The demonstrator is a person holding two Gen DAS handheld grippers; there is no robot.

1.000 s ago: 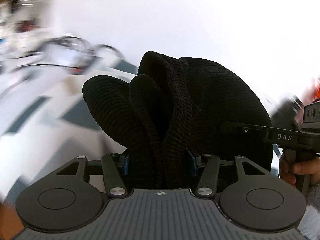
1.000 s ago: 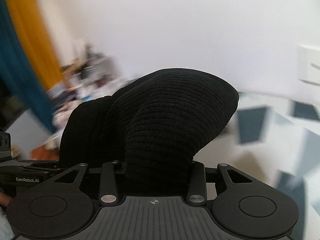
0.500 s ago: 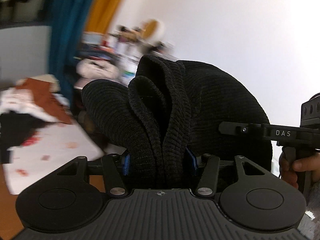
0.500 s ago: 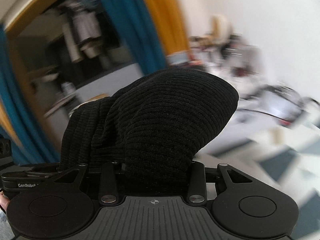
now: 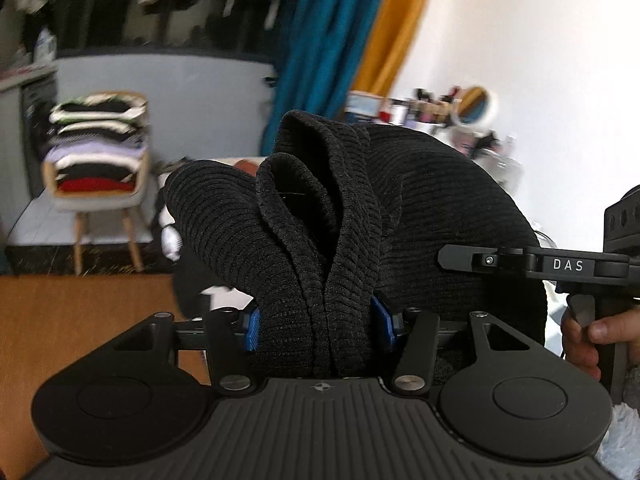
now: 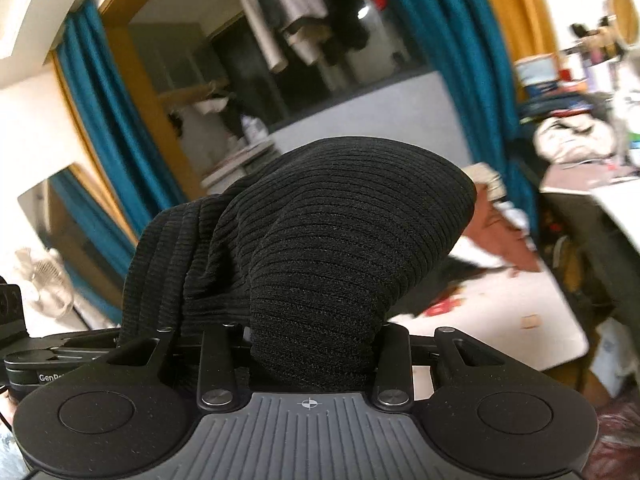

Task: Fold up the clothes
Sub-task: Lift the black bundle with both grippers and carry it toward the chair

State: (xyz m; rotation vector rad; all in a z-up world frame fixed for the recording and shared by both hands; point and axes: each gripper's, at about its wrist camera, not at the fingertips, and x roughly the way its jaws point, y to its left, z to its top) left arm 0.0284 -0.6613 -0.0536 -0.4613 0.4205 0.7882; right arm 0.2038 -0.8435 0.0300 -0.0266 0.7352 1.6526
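Left view: left claw [image 5: 320,320] clamped on a bunched fold of the black knit sweater [image 5: 420,208], which bulges up and forward out of the blue pads [image 5: 253,322]. Chair [image 5: 96,200] with stacked clothes behind

Right view: right claw [image 6: 312,344] closed tight on the sweater [image 6: 340,240]; cloth mounds over it, trailing left

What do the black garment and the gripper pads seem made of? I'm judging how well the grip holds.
Black garment: looks like a soft ribbed knit, matte, with fine parallel ridges; the fibre cannot be told. Blue pads of the left hand-held gripper: smooth and moulded, probably plastic or rubber, mostly hidden by the cloth.
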